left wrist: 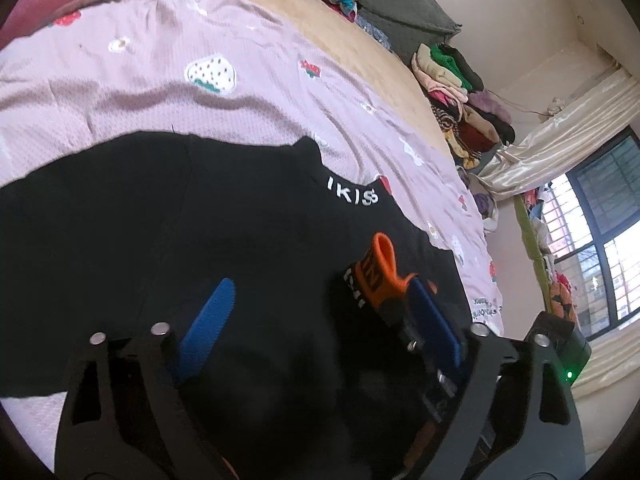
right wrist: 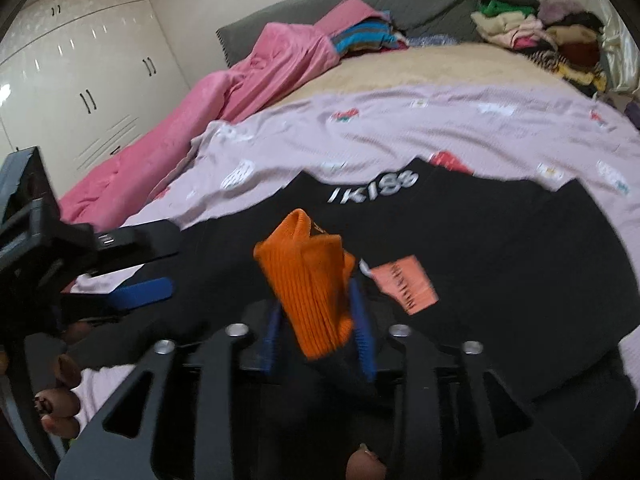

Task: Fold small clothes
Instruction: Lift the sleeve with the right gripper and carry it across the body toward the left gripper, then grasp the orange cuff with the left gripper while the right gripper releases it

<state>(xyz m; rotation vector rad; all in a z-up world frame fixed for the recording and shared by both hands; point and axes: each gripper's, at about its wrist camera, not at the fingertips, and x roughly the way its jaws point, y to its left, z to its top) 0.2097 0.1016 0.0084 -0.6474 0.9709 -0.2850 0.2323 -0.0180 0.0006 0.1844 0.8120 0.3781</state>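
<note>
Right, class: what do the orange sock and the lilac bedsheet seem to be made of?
Orange sock: ribbed knit, probably cotton or a blend; matte, with lengthwise ribs showing. Lilac bedsheet: thin woven or waffle-textured fabric, likely cotton; matte, finely gridded, softly wrinkled, with printed strawberries.

The orange sock (right wrist: pixel 310 280) is ribbed knit, matt. The black garment (right wrist: pixel 500 248) beneath is smooth matt cloth with white lettering. The lilac sheet (left wrist: pixel 140 92) shows a fine waffle weave. The wardrobe doors (right wrist: pixel 68 72) are glossy. The blue fingers (left wrist: pixel 208 320) look ridged, matt rubber or plastic.
</note>
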